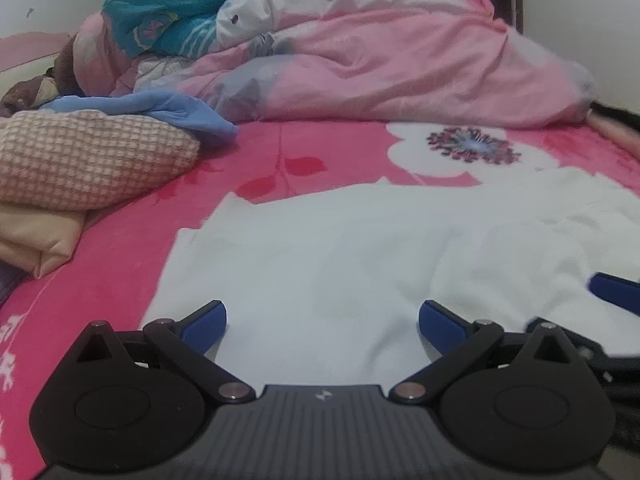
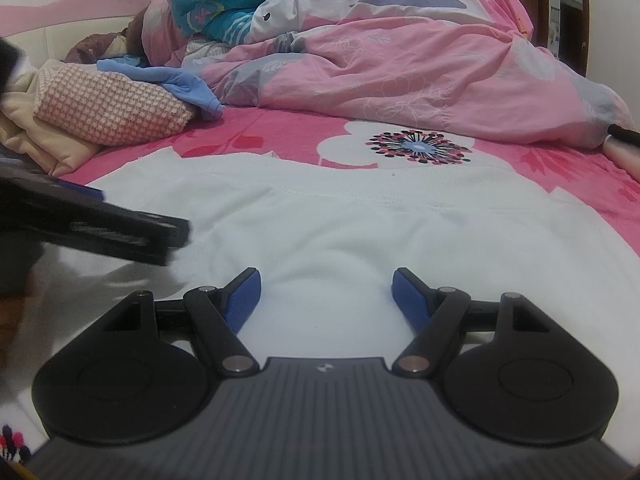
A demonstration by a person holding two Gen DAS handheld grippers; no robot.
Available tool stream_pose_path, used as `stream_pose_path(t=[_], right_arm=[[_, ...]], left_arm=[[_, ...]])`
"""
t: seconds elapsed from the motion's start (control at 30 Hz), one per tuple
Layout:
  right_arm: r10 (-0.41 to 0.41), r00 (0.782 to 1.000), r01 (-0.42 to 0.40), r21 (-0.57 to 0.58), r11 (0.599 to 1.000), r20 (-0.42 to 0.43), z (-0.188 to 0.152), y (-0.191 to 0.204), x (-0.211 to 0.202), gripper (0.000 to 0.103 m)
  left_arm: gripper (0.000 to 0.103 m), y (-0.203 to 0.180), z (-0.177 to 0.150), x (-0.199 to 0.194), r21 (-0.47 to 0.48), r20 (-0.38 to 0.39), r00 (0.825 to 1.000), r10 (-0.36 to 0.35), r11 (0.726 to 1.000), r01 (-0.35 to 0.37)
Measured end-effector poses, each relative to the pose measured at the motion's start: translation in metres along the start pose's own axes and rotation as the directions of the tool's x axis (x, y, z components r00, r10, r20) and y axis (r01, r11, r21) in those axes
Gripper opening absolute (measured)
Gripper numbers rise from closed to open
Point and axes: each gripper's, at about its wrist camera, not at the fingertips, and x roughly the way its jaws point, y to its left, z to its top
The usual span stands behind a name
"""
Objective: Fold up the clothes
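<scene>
white garment (image 1: 320, 264) spread on bed (image 1: 320, 148) | left claw (image 1: 322, 322), right claw (image 2: 326, 298) both released (nothing held) | risk: shallow pinch drags fabric, bunching it

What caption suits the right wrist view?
Open right gripper over a white garment spread on a pink floral bedsheet.

Before me, a white garment (image 1: 320, 248) lies spread nearly flat on the pink floral bedsheet (image 1: 320, 152); I see soft wrinkles and a seamed ribbed band (image 2: 400, 196) along its far edge.
</scene>
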Motion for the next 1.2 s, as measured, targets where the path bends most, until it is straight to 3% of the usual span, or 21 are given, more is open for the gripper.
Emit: stream_pose_path(t=[0.3, 0.63, 0.9, 1.2], right_arm=[[0.001, 1.0, -0.001, 0.002, 1.0, 0.001, 0.0, 0.0, 0.0, 0.074], [-0.001, 1.0, 0.001, 0.0, 1.0, 0.002, -0.001, 0.0, 0.0, 0.074], [-0.002, 1.0, 0.002, -0.001, 1.0, 0.004, -0.001, 0.0, 0.0, 0.074], [-0.001, 1.0, 0.001, 0.0, 1.0, 0.005, -0.001, 0.0, 0.0, 0.074]], left_arm=[[0.103, 0.047, -0.049, -0.071, -0.119, 0.024, 0.997, -0.079, 0.99, 0.081], [0.103, 0.072, -0.097, -0.132, -0.234, 0.054, 0.989, -0.135, 0.962, 0.144], [0.103, 0.073, -0.131, -0.133, -0.314, 0.014, 0.985, -0.172, 0.935, 0.167], [0.103, 0.073, -0.134, -0.121, -0.356, 0.083, 0.984, -0.16, 0.917, 0.18]])
